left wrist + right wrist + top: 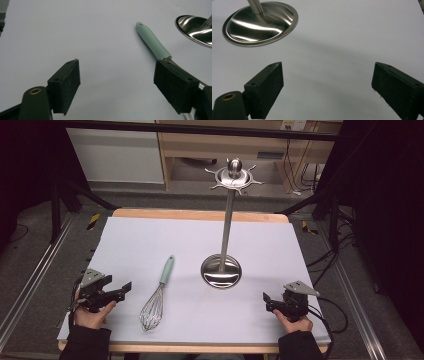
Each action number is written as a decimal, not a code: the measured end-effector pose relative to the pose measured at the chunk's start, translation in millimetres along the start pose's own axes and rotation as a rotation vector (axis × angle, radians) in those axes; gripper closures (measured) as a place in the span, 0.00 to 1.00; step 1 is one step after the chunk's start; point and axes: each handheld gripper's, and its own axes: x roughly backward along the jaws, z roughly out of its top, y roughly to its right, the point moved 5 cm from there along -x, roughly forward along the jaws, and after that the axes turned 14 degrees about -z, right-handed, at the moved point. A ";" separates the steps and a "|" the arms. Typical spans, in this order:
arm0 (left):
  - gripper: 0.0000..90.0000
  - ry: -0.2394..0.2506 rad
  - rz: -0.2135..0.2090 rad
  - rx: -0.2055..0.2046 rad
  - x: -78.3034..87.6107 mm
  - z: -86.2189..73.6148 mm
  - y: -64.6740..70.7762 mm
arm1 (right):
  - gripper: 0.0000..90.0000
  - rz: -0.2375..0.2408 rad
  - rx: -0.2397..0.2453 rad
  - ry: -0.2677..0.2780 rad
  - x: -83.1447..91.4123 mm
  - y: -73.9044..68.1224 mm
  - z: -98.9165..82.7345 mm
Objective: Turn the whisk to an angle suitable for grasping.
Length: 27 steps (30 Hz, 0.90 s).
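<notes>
The left gripper (116,291) rests low at the near left corner of the white sheet (150,245), held in the person's left hand (92,315), and its jaws stand wide apart with nothing between them; in the left gripper view only bare sheet lies between the two black pads (65,85). The whisk (156,297) lies flat on the sheet just beside that gripper, on the side toward the middle of the table, apart from it and untouched: its wire head is nearest the person, level with the jaws, and its pale green handle (153,41) slants away from the gripper toward the stand. In the left gripper view the handle runs up past the far-side pad, which hides the place where the wires begin. The right gripper (270,301) sits at the near right corner, held in the right hand (295,322), its jaws likewise spread and empty, pointing across the sheet toward the middle. Ahead of it and off to one side stands the steel utensil stand (221,270), its round base (260,23) flat on the sheet, well apart from both grippers, with an upright pole rising to a ring of hooks (234,176) at the top
</notes>
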 end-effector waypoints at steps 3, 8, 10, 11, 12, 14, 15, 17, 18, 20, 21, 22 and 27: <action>0.23 0.007 -0.001 -0.008 -0.2 4.9 3.4 | 0.12 -0.005 -0.002 -0.004 -0.2 0.2 0.3; 0.22 0.008 -0.011 -0.012 -1.9 14.0 7.1 | 0.12 -0.017 0.011 0.001 -1.7 1.8 0.8; 0.22 0.016 -0.009 -0.015 -0.8 20.6 7.9 | 0.12 -0.019 0.014 0.003 -1.3 1.8 1.0; 0.22 0.021 -0.013 -0.014 -0.3 23.1 8.3 | 0.12 -0.020 0.009 0.001 -0.3 1.8 1.0; 0.22 0.026 -0.012 -0.016 0.5 27.0 9.1 | 0.12 -0.021 0.011 0.003 -0.2 2.2 1.2; 0.22 0.029 -0.014 -0.021 1.9 31.5 10.7 | 0.12 -0.022 0.009 0.012 1.1 2.7 2.2; 0.22 0.032 -0.017 -0.023 2.7 33.7 11.4 | 0.12 -0.022 0.009 0.012 1.1 2.7 2.2; 0.22 0.027 -0.035 -0.018 2.5 38.1 12.6 | 0.12 -0.024 0.011 0.015 1.8 3.0 2.5; 0.22 0.025 -0.040 -0.018 1.4 41.2 13.3 | 0.12 -0.025 0.010 0.015 1.7 2.5 2.5; 0.22 0.018 -0.042 -0.025 -1.7 46.3 15.0 | 0.12 -0.026 0.023 0.019 1.1 1.8 2.3; 0.22 0.011 -0.044 -0.032 -3.1 49.0 16.3 | 0.12 -0.030 0.032 0.013 1.5 0.3 2.4; 0.22 0.010 -0.045 -0.038 -4.7 51.7 17.8 | 0.12 -0.037 0.049 0.019 2.0 -1.1 2.7; 0.23 -0.003 -0.039 -0.063 -10.2 62.8 24.5 | 0.12 -0.038 0.092 0.024 4.1 -9.5 3.6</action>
